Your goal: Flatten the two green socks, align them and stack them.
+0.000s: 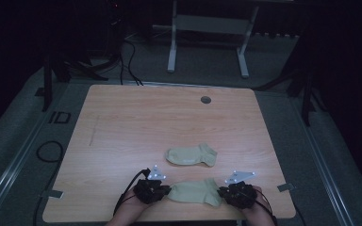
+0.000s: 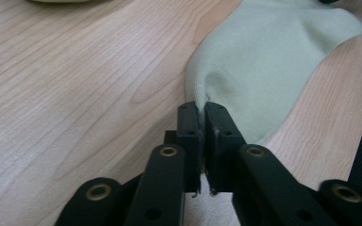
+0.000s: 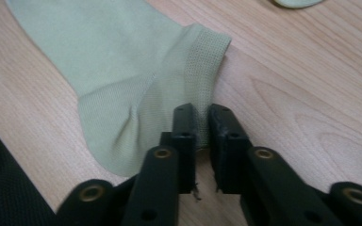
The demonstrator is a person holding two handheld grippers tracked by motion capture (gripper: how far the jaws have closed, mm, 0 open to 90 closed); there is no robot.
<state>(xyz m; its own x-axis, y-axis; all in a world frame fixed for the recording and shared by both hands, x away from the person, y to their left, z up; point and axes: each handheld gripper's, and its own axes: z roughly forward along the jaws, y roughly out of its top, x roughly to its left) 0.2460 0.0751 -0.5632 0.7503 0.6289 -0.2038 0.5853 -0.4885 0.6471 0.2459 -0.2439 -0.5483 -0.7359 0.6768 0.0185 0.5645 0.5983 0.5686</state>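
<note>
The near sock (image 1: pixel 195 191) lies flat at the desk's (image 1: pixel 122 122) 6 o'clock edge, stretched between both tongs: left tongs (image 2: pixel 201 115) pinch its toe, right tongs (image 3: pixel 201 117) pinch its cuff.

Black tongs (image 2: pixel 201 110) — brass screws, grey plates, cables

- On my table (image 1: pixel 122 122), two socks lie toward the near edge.
- The near sock (image 1: pixel 195 192) lies between my left gripper (image 1: pixel 162 190) and my right gripper (image 1: pixel 226 192), one at each end.
- The far sock (image 1: pixel 191 155) lies just behind it, apart.
- A round hole (image 1: pixel 206 100) sits near the far edge.
</note>
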